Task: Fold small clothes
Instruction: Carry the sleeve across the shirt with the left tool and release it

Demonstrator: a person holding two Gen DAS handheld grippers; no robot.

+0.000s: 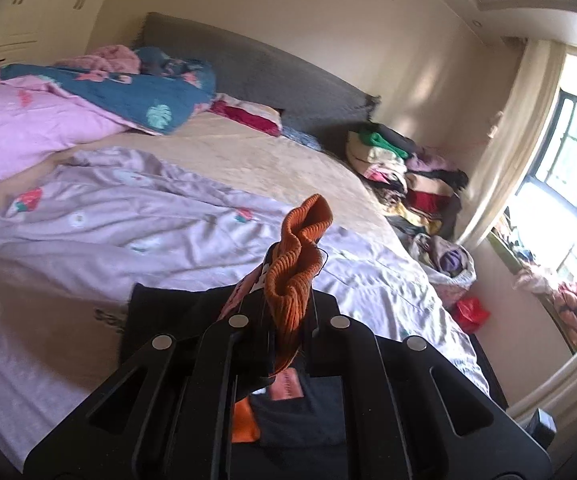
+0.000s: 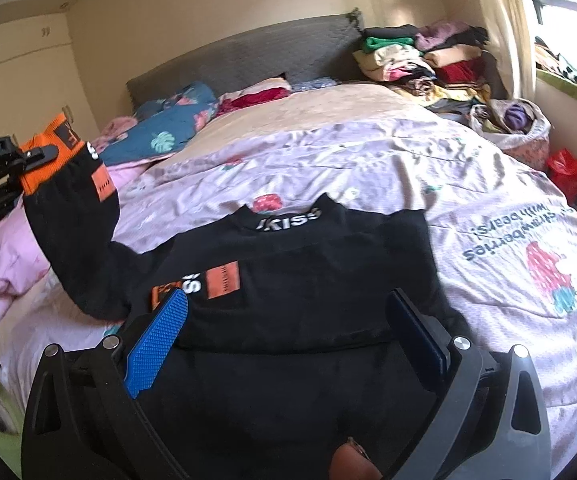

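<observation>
Lying spread on the lilac strawberry-print duvet (image 2: 468, 168) near the foot of the bed (image 2: 328, 108), the black sweatshirt (image 2: 308, 288) is facing up with its collar toward the far grey headboard (image 2: 248, 52). The left gripper (image 1: 284, 276) is clamping its fingers tight on the orange ribbed cuff (image 1: 300, 264) and is holding that sleeve (image 2: 76, 232) raised at the left, off the bedding. The right gripper (image 2: 288, 340) is hovering over the sweatshirt's near hem with its blue-padded fingers (image 2: 156, 336) standing wide apart, gripping nothing, while folded clothes (image 2: 420, 56) are sitting at the far right.
</observation>
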